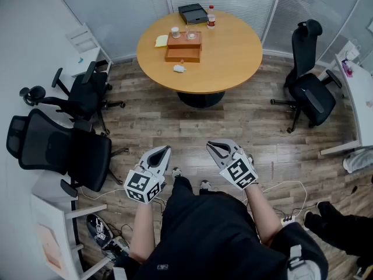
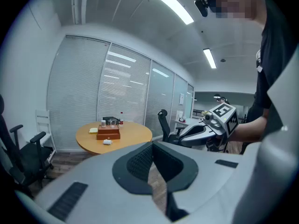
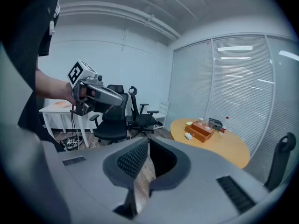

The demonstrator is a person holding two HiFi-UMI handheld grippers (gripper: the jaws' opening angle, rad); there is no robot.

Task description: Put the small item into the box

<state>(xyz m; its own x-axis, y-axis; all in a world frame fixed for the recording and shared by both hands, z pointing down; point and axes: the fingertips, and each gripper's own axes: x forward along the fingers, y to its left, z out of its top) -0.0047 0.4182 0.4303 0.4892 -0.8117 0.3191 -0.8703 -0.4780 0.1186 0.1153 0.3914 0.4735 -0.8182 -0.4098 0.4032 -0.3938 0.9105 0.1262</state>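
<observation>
On the round wooden table [image 1: 233,57] stands a brown wooden box [image 1: 183,46] with a cup and a glass on its top. A small white item [image 1: 179,69] lies on the tabletop just in front of it. Both show far off in the left gripper view as the box [image 2: 108,133] and item [image 2: 107,142], and in the right gripper view as the box [image 3: 200,132] and item [image 3: 188,136]. My left gripper [image 1: 166,150] and right gripper [image 1: 211,146] are held close to my body, well short of the table. Both are shut and hold nothing.
Black office chairs stand at the left [image 1: 64,144], [image 1: 81,95] and right [image 1: 312,86]. A white desk [image 1: 358,98] lines the right wall. A bottle [image 1: 211,17], a black case [image 1: 193,13] and a yellow note [image 1: 161,41] sit on the table. Cables [image 1: 285,191] cross the floor.
</observation>
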